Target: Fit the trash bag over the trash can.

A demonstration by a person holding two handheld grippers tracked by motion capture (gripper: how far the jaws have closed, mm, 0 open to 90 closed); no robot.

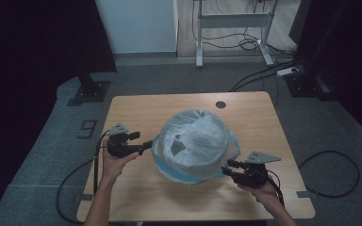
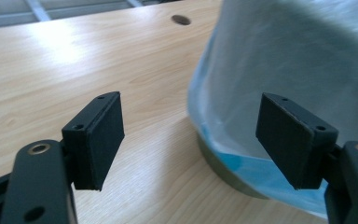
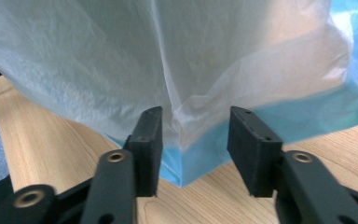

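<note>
A round bin draped in a translucent white-and-blue plastic bag (image 1: 195,145) stands in the middle of the wooden table (image 1: 136,108). My left gripper (image 1: 147,144) sits at the bag's left side, jaws wide open, with the bag (image 2: 279,79) and the bin's dark rim (image 2: 223,170) ahead to the right. My right gripper (image 1: 227,169) is at the bag's front right. Its open jaws straddle a hanging fold of the bag (image 3: 186,116) without pinching it.
A cable hole (image 1: 220,104) is set in the table near its far edge. Beyond the table are a desk frame (image 1: 233,28) and floor cables (image 1: 264,75). Bare tabletop lies left of the bin and along the front edge.
</note>
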